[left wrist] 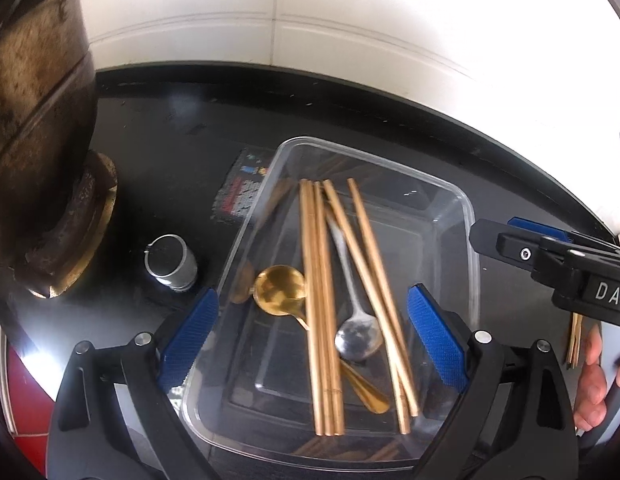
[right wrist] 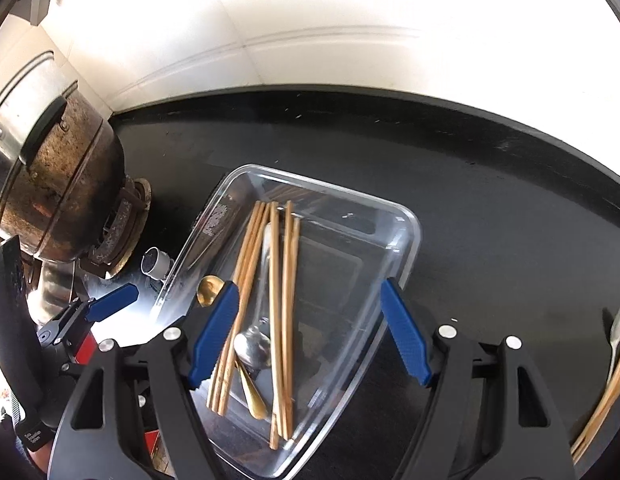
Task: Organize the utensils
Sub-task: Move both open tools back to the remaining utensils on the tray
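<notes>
Desk [right wrist: 490, 200], black, carries one clear container [left wrist: 466, 216] holding about seven bamboo chopsticks [left wrist: 322, 280], one gold spoon [left wrist: 279, 290] and one silver spoon [left wrist: 356, 334]. Only the right wrist view shows another spoon [right wrist: 618, 328] by the desk's right edge. Left gripper [left wrist: 312, 334] and right gripper [right wrist: 310, 330] both hover spread wide, empty.

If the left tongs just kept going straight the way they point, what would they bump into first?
Most likely the chopsticks and silver spoon lying in the clear container; the open left tongs frame them directly, though depth is hard to judge.
</notes>
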Demonstrator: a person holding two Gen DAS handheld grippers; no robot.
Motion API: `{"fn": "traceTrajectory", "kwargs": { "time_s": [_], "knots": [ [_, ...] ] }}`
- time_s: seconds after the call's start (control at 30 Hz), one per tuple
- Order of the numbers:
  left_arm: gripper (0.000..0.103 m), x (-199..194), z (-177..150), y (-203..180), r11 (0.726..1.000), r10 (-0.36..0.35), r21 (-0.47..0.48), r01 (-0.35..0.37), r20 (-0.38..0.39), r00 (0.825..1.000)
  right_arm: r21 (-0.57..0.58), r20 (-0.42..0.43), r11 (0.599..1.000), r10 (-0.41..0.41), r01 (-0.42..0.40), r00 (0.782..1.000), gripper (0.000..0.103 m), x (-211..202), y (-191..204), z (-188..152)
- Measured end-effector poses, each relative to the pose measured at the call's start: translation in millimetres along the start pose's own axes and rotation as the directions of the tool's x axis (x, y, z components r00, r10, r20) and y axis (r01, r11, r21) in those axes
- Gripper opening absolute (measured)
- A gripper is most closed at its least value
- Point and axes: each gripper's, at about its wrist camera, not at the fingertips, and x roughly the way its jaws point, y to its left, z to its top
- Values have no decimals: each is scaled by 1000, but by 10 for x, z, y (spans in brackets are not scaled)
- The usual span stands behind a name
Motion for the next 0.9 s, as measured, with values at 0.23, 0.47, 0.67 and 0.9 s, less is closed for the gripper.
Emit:
{"fn": "traceTrajectory", "kwargs": {
  "time_s": [0.23, 0.47, 0.67, 0.9],
  "knots": [
    [92, -62, -31, -575, 994, -43, 101, 43, -2, 999, 78, 50, 996, -45, 41, 998, 71, -392, -472, -236],
    [92, -36, -125, -1498, 966, -111, 232, 116, -35, 993, 197, 87, 973, -141, 122, 986, 71, -898, -1274, -622],
    [92, 77, -319, -2468, 911, -185, 358, 204, -88, 979, 286, 78, 930, -262, 230, 962, 71, -1262, -2101, -1106],
    [92, 259, -737, -3379, 824, -232, 498, 272, -141, 962, 396, 0, 861, -349, 320, 937, 71, -1533, -3028, -1791]
  ]
}}
